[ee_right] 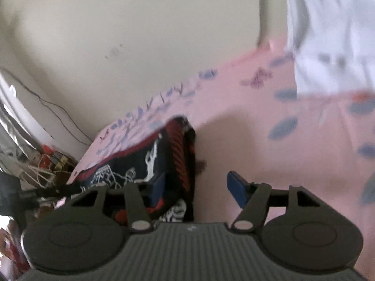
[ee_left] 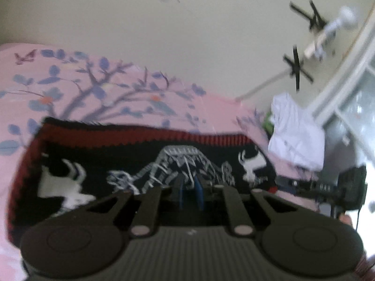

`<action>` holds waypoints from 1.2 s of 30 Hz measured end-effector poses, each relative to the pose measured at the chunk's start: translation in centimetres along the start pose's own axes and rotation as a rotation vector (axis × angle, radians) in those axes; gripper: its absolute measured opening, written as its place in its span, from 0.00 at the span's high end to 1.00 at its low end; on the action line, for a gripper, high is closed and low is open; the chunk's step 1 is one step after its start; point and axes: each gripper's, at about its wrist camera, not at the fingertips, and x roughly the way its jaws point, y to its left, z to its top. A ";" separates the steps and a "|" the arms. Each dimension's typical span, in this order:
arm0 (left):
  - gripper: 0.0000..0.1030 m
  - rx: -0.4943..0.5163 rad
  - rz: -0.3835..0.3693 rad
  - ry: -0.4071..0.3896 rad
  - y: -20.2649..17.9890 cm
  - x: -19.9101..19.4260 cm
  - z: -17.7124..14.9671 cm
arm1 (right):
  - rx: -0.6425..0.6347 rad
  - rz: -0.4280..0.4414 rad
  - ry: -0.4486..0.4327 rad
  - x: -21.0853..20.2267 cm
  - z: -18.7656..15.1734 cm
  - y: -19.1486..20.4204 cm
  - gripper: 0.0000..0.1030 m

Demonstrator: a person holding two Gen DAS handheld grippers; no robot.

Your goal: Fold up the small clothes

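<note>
A small black knit garment [ee_left: 145, 161] with red ribbed edges and white animal patterns lies folded on the pink floral sheet [ee_left: 93, 89]. My left gripper [ee_left: 190, 194] is shut on its near edge, blue pads close together. In the right wrist view the same garment [ee_right: 150, 164] lies left of centre. My right gripper [ee_right: 196, 187] is open. Its left finger [ee_right: 157, 187] rests on the garment's right end and its right finger [ee_right: 236, 188] is over bare sheet.
A white garment [ee_left: 297, 133] lies at the far right of the bed and also shows in the right wrist view [ee_right: 328, 35]. A cream wall [ee_left: 187, 35] stands behind the bed. Clutter and cables [ee_right: 39, 164] lie beyond the bed's left edge.
</note>
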 end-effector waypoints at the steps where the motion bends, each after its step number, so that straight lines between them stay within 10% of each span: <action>1: 0.89 0.004 -0.008 0.020 -0.1 0.7 -0.3 | 0.002 0.019 0.002 0.1 -0.3 0.1 0.39; 16: 0.94 -0.064 -0.049 0.024 1.7 1.5 -1.7 | -0.236 0.177 -0.011 1.3 1.8 13.1 0.72; 30: 0.68 -0.315 0.168 -0.373 11.9 -15.1 -4.8 | -0.712 0.273 0.301 18.4 -7.9 30.8 0.78; 36: 0.53 -0.286 0.125 -0.341 10.9 -12.2 -2.7 | -0.804 0.412 0.336 16.7 -9.0 30.8 0.35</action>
